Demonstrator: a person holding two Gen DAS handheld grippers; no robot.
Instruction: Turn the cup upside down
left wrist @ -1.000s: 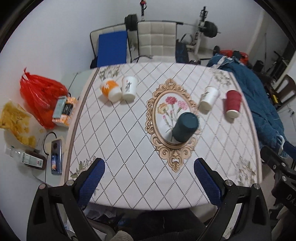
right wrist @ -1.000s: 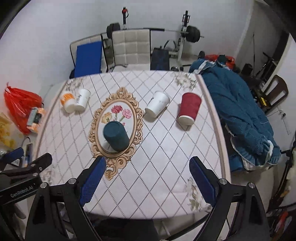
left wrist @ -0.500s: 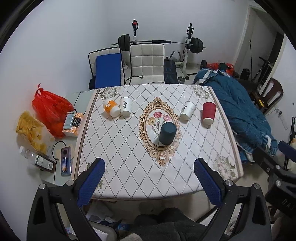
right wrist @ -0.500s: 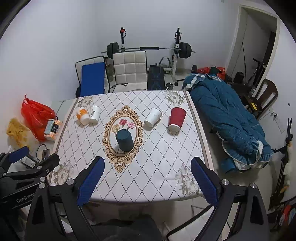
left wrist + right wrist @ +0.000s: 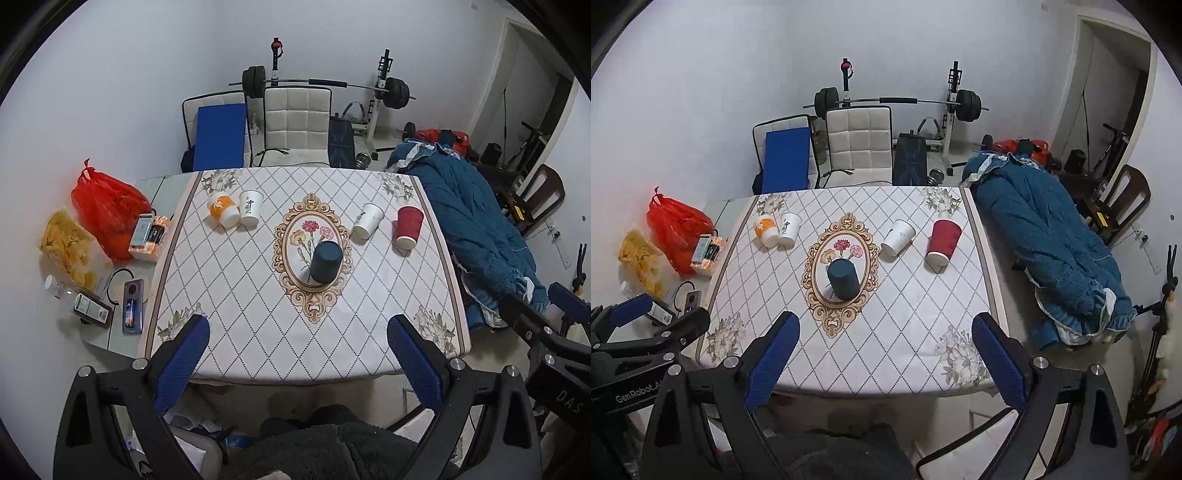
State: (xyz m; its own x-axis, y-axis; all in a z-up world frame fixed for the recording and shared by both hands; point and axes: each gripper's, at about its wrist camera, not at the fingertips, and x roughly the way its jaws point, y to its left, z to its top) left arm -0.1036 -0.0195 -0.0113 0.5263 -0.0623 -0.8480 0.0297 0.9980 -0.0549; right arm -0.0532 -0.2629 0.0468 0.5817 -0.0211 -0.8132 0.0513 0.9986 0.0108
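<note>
A dark teal cup (image 5: 325, 261) stands upside down on the floral medallion in the middle of the table (image 5: 229, 280); it also shows in the right wrist view (image 5: 843, 278). My left gripper (image 5: 298, 339) is open and empty, held back above the table's near edge. My right gripper (image 5: 885, 338) is open and empty too, also back from the near edge. Both are well short of the cup.
An orange cup (image 5: 222, 210) and a white cup (image 5: 250, 208) stand upside down at the far left, a white cup (image 5: 367, 220) and a red cup (image 5: 408, 226) at the far right. A side table (image 5: 122, 295) with bags and phones is left, a blue quilt (image 5: 472, 236) right.
Both grippers have drawn back and up from the table, so the whole table and room now show. The cups have not moved.
</note>
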